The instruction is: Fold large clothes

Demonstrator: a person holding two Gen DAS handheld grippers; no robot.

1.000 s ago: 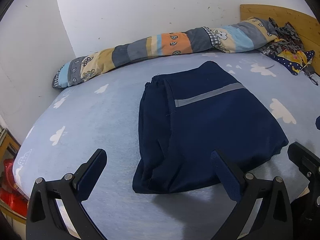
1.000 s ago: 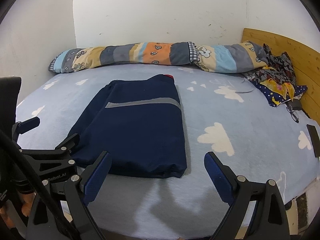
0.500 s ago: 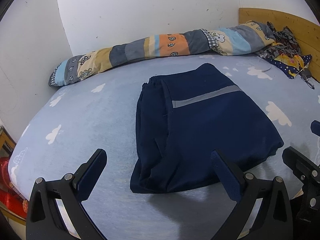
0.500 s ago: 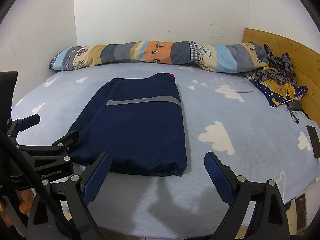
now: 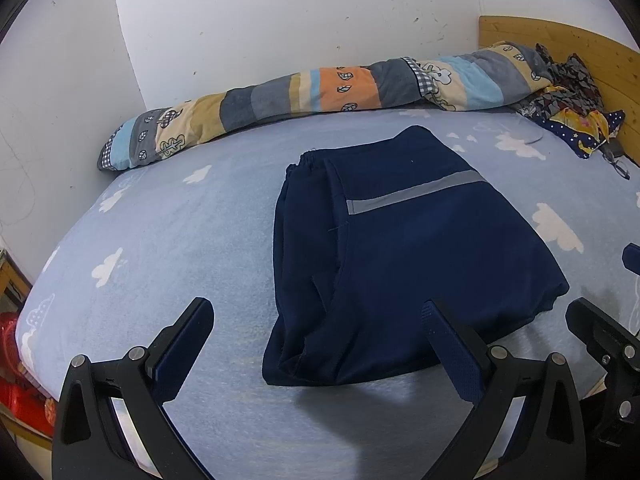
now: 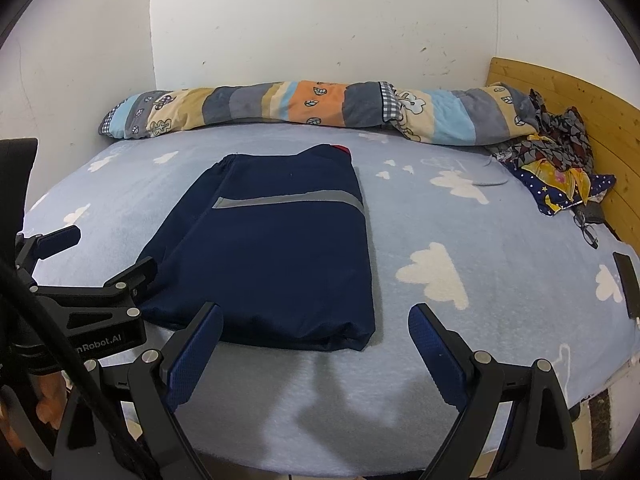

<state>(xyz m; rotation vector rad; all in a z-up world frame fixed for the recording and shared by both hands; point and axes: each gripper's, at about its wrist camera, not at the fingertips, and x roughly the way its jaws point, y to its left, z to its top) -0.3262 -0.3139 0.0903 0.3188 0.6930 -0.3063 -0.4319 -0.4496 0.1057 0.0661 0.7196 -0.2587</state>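
Note:
A navy garment with a grey reflective stripe lies folded into a rectangle on the light blue cloud-print bed. It also shows in the right wrist view. My left gripper is open and empty, held above the garment's near edge. My right gripper is open and empty, just short of the garment's near right corner. The left gripper also shows in the right wrist view, at the garment's near left corner.
A long striped rolled quilt lies along the white wall. A pile of patterned clothes, glasses and a dark phone lie at the right by the wooden headboard. The bed's front edge is close below.
Both grippers have drawn back slightly from the garment and tilted up a little. The garment has not moved. Both stay open.

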